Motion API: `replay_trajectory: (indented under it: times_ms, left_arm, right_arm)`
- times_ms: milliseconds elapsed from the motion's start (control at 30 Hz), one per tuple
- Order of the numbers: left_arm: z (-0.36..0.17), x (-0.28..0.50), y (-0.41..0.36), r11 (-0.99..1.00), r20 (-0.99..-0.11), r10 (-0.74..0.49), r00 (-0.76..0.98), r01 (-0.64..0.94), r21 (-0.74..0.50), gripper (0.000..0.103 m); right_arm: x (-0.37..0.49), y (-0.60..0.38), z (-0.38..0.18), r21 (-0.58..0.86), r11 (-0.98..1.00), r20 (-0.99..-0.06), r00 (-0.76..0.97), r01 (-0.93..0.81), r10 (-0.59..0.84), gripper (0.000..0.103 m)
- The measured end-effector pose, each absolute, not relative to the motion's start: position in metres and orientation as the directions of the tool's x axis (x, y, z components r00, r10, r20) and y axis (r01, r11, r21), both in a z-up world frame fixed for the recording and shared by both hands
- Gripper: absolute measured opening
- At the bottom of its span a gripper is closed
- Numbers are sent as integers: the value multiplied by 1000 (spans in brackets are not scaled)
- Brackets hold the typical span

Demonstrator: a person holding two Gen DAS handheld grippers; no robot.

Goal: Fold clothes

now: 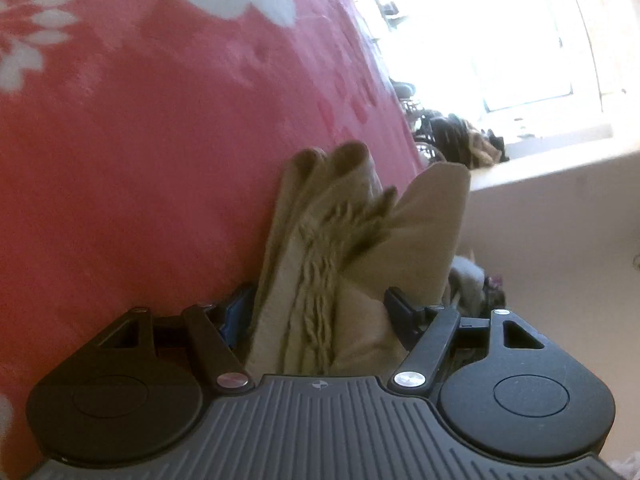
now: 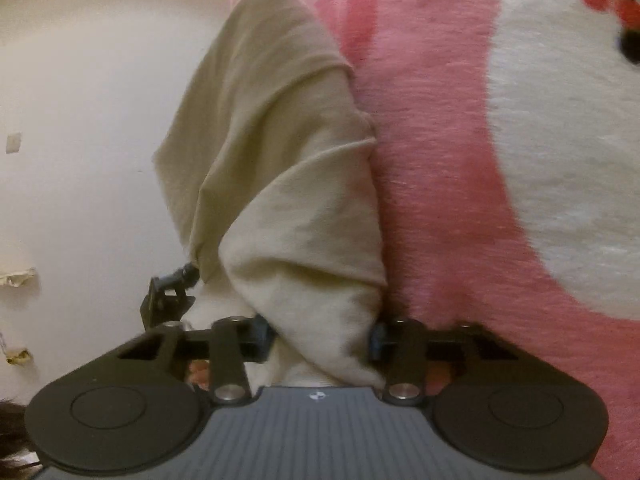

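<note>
A beige garment (image 1: 320, 264) stands as a thick folded bundle with a gathered seam on the red flowered blanket (image 1: 160, 140). It fills the space between the fingers of my left gripper (image 1: 320, 304), which stands open around it; the cloth looks loose, not squeezed. In the right wrist view the same beige garment (image 2: 280, 160) hangs in draped folds against the pink and white blanket (image 2: 460, 160). My right gripper (image 2: 320, 334) is shut on a narrow pinch of it. Both grippers are rolled onto their sides.
A bright window (image 1: 500, 40) and a pale wall with a ledge (image 1: 540, 184) lie beyond the bed's edge. Dark clutter (image 1: 448, 136) sits near the window. In the right wrist view a pale wall (image 2: 100, 120) fills the left side.
</note>
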State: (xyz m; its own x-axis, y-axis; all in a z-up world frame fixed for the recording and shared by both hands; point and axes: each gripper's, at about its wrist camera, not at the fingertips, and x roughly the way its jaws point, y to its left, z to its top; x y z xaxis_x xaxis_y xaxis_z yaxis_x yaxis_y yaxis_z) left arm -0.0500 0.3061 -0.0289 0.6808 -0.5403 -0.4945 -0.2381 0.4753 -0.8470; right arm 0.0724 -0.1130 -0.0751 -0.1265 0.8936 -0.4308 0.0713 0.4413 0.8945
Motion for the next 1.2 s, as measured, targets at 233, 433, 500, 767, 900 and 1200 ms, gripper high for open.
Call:
replay_trajectory:
  times_ms: [233,433,500,767,900,1200]
  left_arm:
    - [-24,-53,272,429,-471,-655,591,-223,-876,70]
    - [-36,-60,169,388,-403,-836,372,-118,-914,75]
    - [-40,-58,134,384,-388,-883,264,-69,-921,75]
    - [9,-59,182,591,-569,-789,232,37,-805,76]
    - [60,-47,232,708,-639,-677,366,84,-701,76]
    - [64,11,169,785,-659,-616,432,264,-560,75]
  right_arm:
    - [92,-132,-56,915,402,-400,-166,-28,901,34]
    - [120,-184,-32,850,484,-527,-315,-209,789,37]
    - [131,-204,-27,810,535,-584,-265,-240,767,45]
    - [137,-267,5,735,658,-663,33,-164,748,54]
    - [101,-303,38,683,710,-681,202,-169,704,54]
    - [15,-283,48,518,778,-663,407,-356,628,34]
